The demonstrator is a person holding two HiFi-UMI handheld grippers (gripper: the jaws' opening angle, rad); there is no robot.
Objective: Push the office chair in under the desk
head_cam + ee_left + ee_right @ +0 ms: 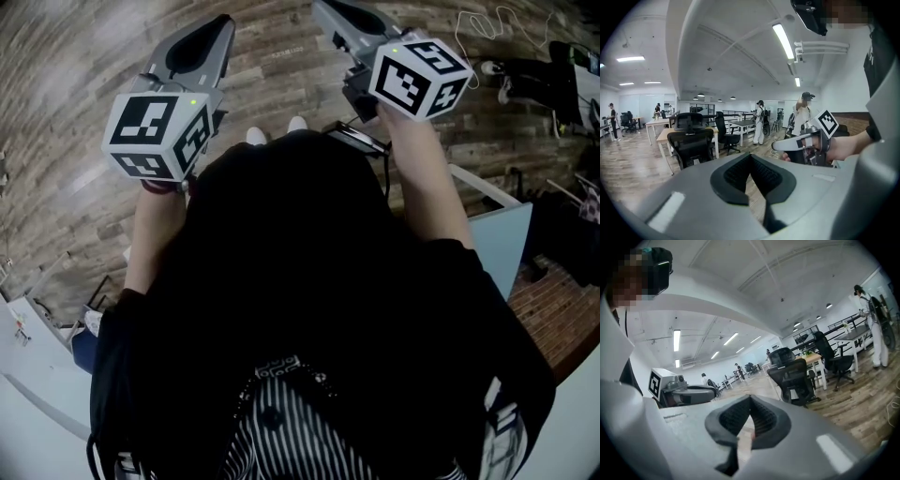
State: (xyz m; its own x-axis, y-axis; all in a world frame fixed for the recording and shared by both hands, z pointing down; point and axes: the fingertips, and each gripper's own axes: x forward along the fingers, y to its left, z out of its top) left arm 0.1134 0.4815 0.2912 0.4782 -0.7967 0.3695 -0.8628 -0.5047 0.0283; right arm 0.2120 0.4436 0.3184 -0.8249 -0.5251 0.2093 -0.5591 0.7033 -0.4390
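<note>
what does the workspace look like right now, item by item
surface: wood-plank floor; no work surface in reach
job's things: black office chair by a wooden desk, far from both grippers, untouched
clutter: dark items on the floor, too unclear to name
grippers: left gripper and right gripper shut, empty, held in the air
cables: white cable loose on the floor
surroundings: open office, people standing, more desks and chairs

Bare wood-plank floor (633, 164) lies open up to the black mesh office chair (690, 146), which blocks the near edge of the pale wooden desk (663, 134).
</note>
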